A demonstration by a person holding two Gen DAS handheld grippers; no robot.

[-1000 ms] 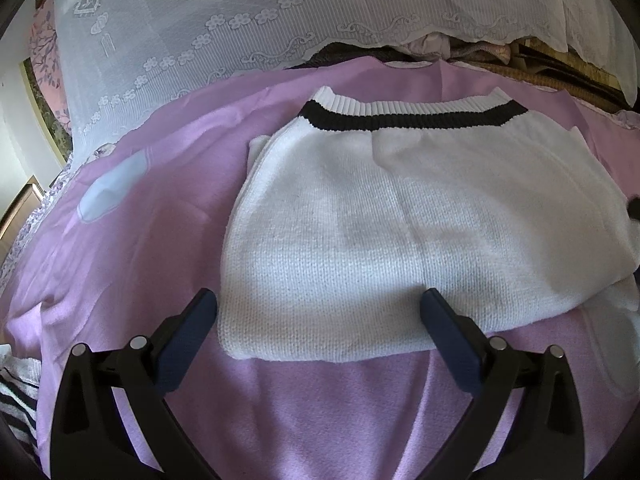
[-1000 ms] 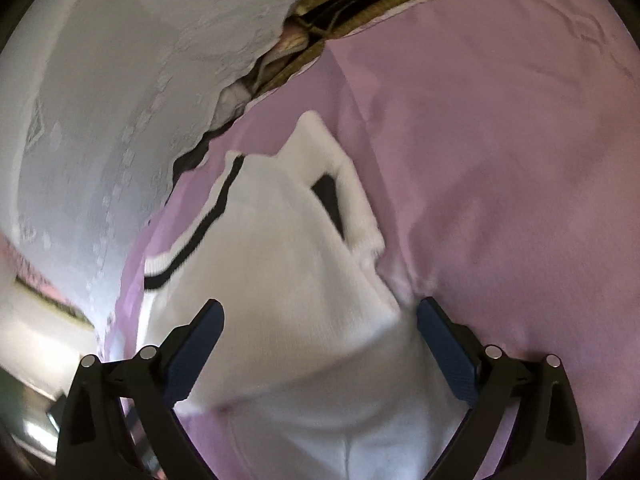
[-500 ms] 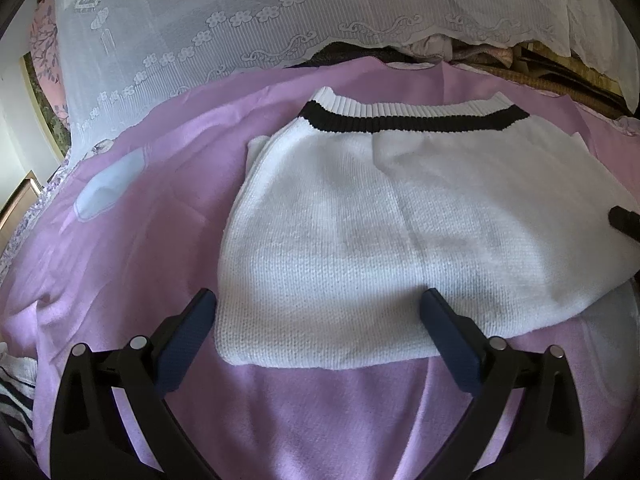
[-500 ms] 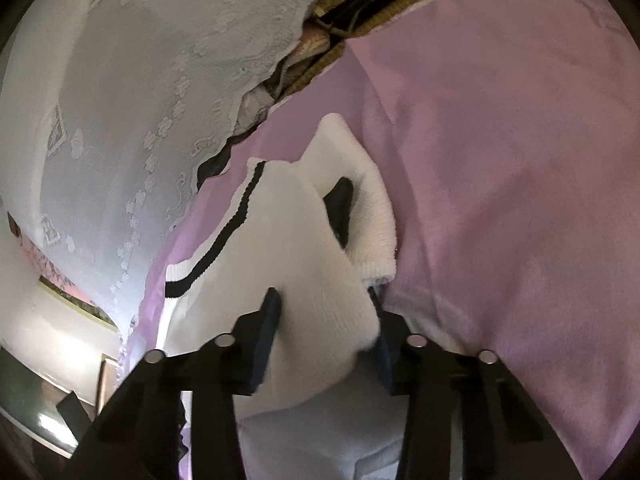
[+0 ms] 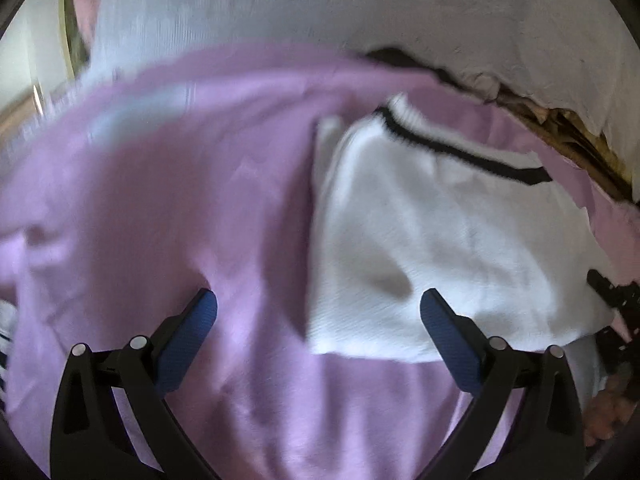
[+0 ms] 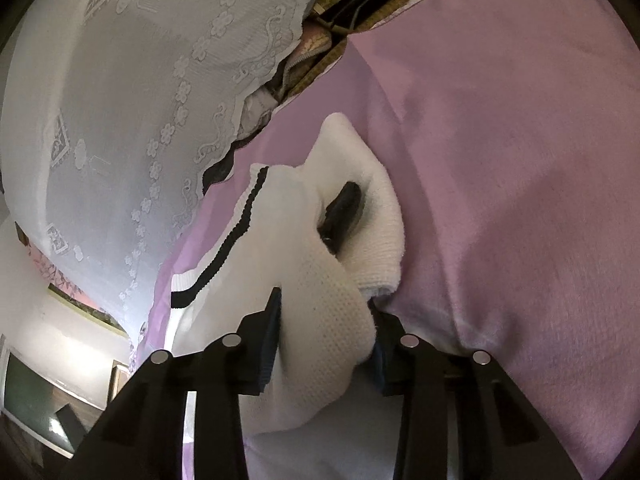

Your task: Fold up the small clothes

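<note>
The white knit sweater [image 6: 312, 312] lies on the soft lilac blanket [image 6: 500, 160], near the blanket's far edge, where a lace-patterned white cloth [image 6: 140, 100] hangs beyond it. It is a chunky, nubbly knit with a ribbed hem and one black stripe [image 6: 236, 236] across it. The right gripper [image 6: 326, 334] has just been closing, and now its blue pads pinch a bunched fold of the knit, the fabric bulging up between the black fingers. The left wrist view is blurred, but the left gripper [image 5: 318, 340] plainly stands spread wide with nothing in its grip: the sweater's near corner sits between the jaws, nearer the right-hand pad, with bare blanket under the other.
</note>
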